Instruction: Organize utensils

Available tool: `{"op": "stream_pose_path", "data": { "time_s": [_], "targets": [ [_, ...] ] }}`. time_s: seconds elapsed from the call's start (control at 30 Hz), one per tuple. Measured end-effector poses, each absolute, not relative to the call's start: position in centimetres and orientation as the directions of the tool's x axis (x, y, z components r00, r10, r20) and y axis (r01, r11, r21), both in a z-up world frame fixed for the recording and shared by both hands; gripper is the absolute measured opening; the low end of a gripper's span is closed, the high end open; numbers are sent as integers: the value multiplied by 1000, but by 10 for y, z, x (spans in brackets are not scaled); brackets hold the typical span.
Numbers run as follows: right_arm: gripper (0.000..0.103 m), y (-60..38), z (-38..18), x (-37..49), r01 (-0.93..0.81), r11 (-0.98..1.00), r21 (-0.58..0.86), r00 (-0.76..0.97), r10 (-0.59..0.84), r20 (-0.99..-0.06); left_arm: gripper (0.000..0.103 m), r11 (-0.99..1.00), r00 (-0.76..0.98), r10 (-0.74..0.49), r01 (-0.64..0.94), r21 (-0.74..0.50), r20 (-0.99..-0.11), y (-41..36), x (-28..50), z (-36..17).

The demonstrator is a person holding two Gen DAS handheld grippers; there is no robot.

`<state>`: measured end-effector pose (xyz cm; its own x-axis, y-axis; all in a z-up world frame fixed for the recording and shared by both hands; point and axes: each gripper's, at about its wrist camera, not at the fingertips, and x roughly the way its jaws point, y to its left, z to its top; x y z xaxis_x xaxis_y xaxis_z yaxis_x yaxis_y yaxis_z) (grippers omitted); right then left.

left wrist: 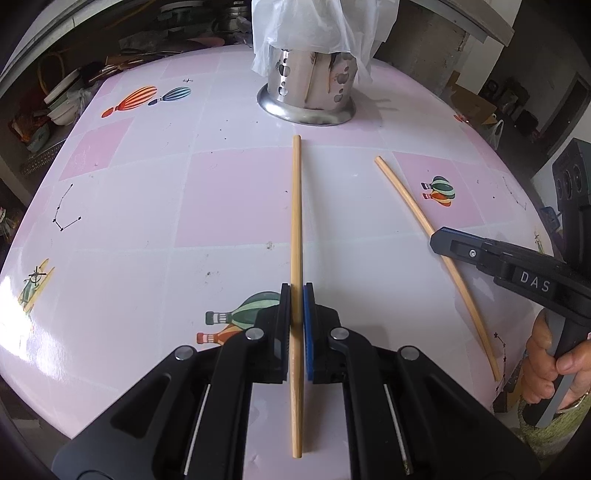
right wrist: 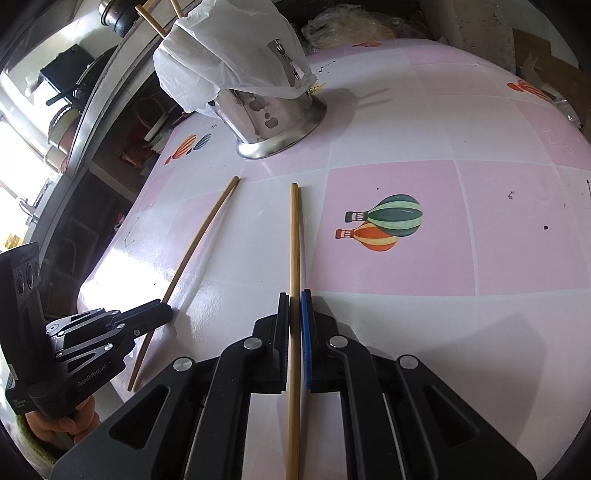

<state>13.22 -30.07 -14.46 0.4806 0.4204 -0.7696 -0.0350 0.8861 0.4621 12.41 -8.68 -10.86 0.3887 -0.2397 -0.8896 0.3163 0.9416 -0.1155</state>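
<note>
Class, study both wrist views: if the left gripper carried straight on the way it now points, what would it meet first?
Probably the pink tabletop, since the left gripper, shut on a chopstick, tilts downward. Beyond stands the steel utensil holder; depth is unclear.

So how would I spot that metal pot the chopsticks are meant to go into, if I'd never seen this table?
Start at the pink tiled table with hot-air balloon pictures. At its far side, beyond the tips of the two chopsticks held in the grippers, stands the shiny steel holder on a flared base. It is the only metal thing on the table, pierced with cut-out holes and topped by a crumpled white plastic bag.
</note>
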Motion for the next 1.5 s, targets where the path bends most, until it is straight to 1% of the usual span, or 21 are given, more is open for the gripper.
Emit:
{"op": "stream_pose_path", "data": {
  "time_s": [0.17,0.23,0.3,0.37,0.43,0.53,0.83,1.5],
  "targets": [
    [8,-302,-144,132,-31,883,469,478,426,-769,7,940,389,-262,309,-143,-883,-84,125,-107],
    [9,-302,-143,132,-32,881,471,476,428,-768,15,941,394,-263,306,-144,-881,-84,125,-105],
    [17,-303,-142,131,-34,878,477,478,434,-764,20,941,407,-262,307,-139,-875,-83,124,-103],
    [28,-303,-140,131,-37,879,475,485,432,-761,26,942,418,-259,308,-133,-870,-83,124,-100],
    [34,-303,-137,130,-38,882,470,492,426,-759,36,946,431,-251,300,-125,-867,-82,124,-98],
    [36,-303,-136,131,-36,879,475,494,429,-757,39,948,443,-245,295,-117,-862,-81,126,-96],
    [36,-306,-133,132,-30,876,481,500,430,-752,42,950,449,-240,289,-114,-860,-79,129,-96],
    [36,-307,-136,133,-28,874,486,496,434,-752,42,950,440,-242,290,-118,-865,-80,131,-102]
  ]
}}
